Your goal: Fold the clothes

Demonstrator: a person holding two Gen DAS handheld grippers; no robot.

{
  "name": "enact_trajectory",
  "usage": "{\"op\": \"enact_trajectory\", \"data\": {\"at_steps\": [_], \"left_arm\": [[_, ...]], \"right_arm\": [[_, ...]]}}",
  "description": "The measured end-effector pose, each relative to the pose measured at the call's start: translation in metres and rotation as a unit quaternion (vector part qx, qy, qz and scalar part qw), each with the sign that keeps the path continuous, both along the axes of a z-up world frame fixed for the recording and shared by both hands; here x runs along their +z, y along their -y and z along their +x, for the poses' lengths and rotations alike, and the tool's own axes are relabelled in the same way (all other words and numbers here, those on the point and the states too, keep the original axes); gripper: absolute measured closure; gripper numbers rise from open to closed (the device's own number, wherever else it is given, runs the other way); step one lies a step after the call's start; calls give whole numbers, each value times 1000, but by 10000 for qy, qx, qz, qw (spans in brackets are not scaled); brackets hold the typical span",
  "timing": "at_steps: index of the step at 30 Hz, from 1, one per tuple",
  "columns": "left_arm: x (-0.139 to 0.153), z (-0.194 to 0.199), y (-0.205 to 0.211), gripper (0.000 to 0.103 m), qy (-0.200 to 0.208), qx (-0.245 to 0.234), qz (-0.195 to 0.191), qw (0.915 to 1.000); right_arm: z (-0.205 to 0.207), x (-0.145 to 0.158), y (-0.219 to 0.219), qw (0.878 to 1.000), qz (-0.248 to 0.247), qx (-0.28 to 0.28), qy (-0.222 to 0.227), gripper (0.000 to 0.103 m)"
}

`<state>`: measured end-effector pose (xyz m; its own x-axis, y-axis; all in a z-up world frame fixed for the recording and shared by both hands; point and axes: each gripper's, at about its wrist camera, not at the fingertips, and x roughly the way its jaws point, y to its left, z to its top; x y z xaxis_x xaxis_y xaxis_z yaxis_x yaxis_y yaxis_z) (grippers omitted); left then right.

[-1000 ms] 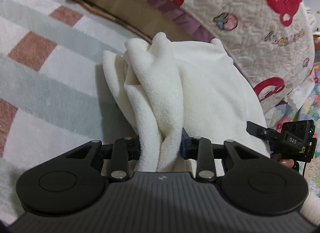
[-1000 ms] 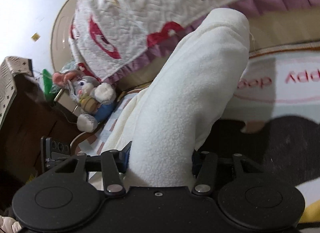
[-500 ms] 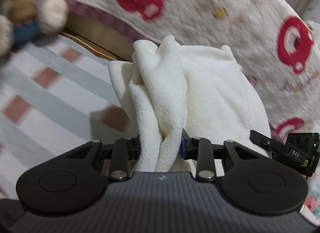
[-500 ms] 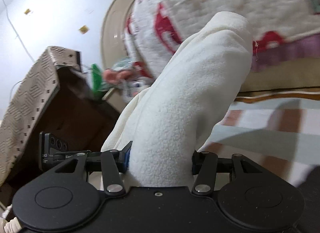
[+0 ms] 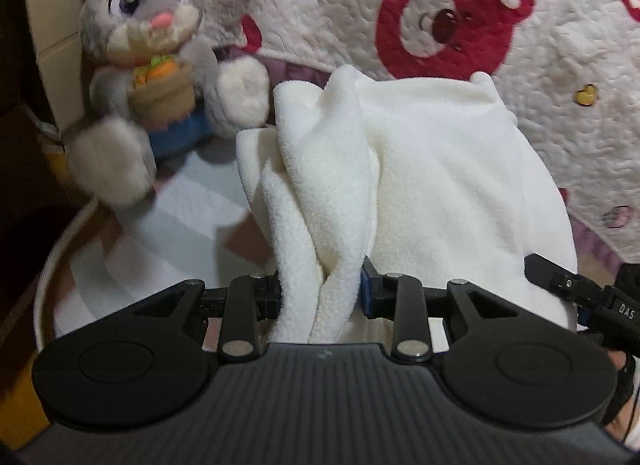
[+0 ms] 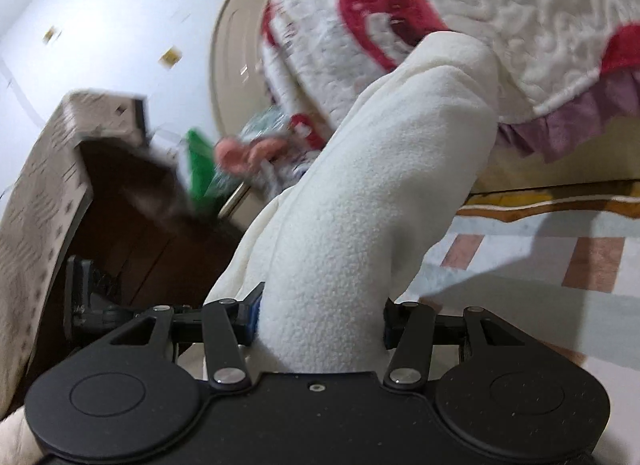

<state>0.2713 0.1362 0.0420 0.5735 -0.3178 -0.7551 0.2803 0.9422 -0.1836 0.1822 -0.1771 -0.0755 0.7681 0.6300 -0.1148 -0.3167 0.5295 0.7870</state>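
Note:
A cream fleece garment hangs bunched between both grippers, lifted above the checked blanket. My left gripper is shut on a thick fold of it, and the cloth rises in ridges in front of the fingers. My right gripper is shut on another thick roll of the same fleece garment, which stands up and hides what lies straight ahead. The right gripper's black tip shows at the right edge of the left wrist view, against the garment.
A grey plush rabbit holding a carrot pot sits at the upper left. A quilt with red bear prints lies behind the garment. In the right wrist view a dark wooden cabinet and a patterned box stand at left.
Both grippers have swung to the left and upward with the garment still held. The plush rabbit has come into the left wrist view; the cabinet and wall now fill the right wrist view.

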Motion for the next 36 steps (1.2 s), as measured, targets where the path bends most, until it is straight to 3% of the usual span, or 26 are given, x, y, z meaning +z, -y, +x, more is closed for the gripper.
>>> {"op": "enact_trajectory", "data": {"at_steps": [4,7,10,17,18,19,23,26,32,36], "left_arm": [[-18,26,2,73,-60,-59,357,9993],[-43,37,-3,73,-207,64,349,9992],[-64,48,-7,73,-448,241,212,9985],[-69,65,-5,73,-234,148,106,9996],[-74,70,-4,69,-181,253,170,9994],[-79,76,-4,65,-138,378,249,9989],[-98,85,-6,62,-554,658,880,9924],[-97,65,-22,48,-354,534,684,9956],[-124,32,-52,46,-579,771,404,9945],[-133,26,-61,46,-417,917,495,9937]], "right_arm": [[11,-23,-21,9991,32,-405,-76,47],[17,-46,-26,9980,207,-500,-320,47],[20,-59,-31,9972,-67,-663,-326,47],[28,-79,-26,9939,184,-1042,-317,46],[33,-86,-26,9930,216,-1096,-390,41],[43,-97,-28,9912,229,-1135,-634,32],[66,-134,-23,9783,15,-819,-1903,31],[38,-135,-9,9828,388,-739,-1645,31],[19,-126,-31,9883,-275,-210,-1487,28],[18,-123,-55,9871,-669,74,-1452,23]]}}
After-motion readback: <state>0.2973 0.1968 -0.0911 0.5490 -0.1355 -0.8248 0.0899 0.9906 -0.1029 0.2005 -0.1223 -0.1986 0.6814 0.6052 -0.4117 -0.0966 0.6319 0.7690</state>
